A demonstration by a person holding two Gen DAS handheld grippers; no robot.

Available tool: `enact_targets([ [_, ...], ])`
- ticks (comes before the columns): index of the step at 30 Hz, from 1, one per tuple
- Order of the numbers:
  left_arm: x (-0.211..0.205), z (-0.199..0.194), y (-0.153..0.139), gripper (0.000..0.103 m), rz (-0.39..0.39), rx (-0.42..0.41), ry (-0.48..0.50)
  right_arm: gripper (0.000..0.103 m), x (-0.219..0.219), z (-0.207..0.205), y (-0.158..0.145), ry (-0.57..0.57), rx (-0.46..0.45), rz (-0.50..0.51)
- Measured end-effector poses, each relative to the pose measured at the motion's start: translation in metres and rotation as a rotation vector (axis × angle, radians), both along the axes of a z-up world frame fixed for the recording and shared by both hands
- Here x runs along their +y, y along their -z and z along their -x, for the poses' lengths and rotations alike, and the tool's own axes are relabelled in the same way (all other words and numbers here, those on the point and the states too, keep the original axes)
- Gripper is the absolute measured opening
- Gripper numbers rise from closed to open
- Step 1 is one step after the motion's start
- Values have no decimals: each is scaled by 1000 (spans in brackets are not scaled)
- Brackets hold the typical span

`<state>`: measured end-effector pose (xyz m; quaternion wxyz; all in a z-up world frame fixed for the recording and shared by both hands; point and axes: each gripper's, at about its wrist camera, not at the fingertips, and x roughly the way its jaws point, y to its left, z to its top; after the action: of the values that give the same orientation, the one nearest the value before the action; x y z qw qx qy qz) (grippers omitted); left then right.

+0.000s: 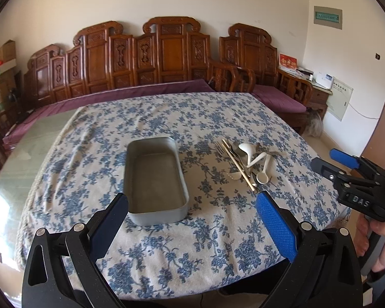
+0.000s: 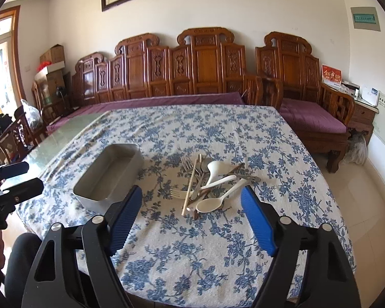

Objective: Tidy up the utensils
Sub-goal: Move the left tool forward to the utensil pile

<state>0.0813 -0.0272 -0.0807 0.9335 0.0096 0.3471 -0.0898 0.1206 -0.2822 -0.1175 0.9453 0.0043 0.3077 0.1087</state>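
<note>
A: Item one, utensils (image 2: 208, 182)?
B: One heap of forks, chopsticks and white spoons on the cloth (image 2: 218, 243), just right of the tin (image 2: 110, 172).
A: Right gripper (image 2: 192, 200)?
B: Angled down over the cloth, jaws apart and empty; the heap lies just beyond its tips.
A: Left gripper (image 1: 192, 205)?
B: Angled down, jaws wide and empty; the tin's near end sits between its tips, untouched. A hand (image 1: 383, 246) grips the right tool's handle.
</note>
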Motion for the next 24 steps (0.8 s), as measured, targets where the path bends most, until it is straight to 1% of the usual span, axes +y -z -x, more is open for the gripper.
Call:
enact_targets([
  [5,-14,-18,6,95,-7,9,43,69,-10,-21,6,-18,24,12],
  [7,-20,-27,9,89,6,23,61,61,-16,-31,11,-20,46,17],
  [10,-32,-41,15,84,12,44,83,53,-27,-45,20,-26,76,11],
  [12,-42,-51,21,80,20,64,103,50,-34,-54,27,-23,93,6],
  [16,-63,-72,38,74,11,110,133,48,-50,-69,44,-11,139,-15],
  [19,-78,-86,50,74,-4,134,144,47,-60,-79,57,2,167,-24],
  [21,-88,-97,60,73,2,161,155,47,-65,-83,64,10,181,-25],
  [24,-100,-115,80,66,29,218,166,47,-74,-87,73,25,206,-40],
])
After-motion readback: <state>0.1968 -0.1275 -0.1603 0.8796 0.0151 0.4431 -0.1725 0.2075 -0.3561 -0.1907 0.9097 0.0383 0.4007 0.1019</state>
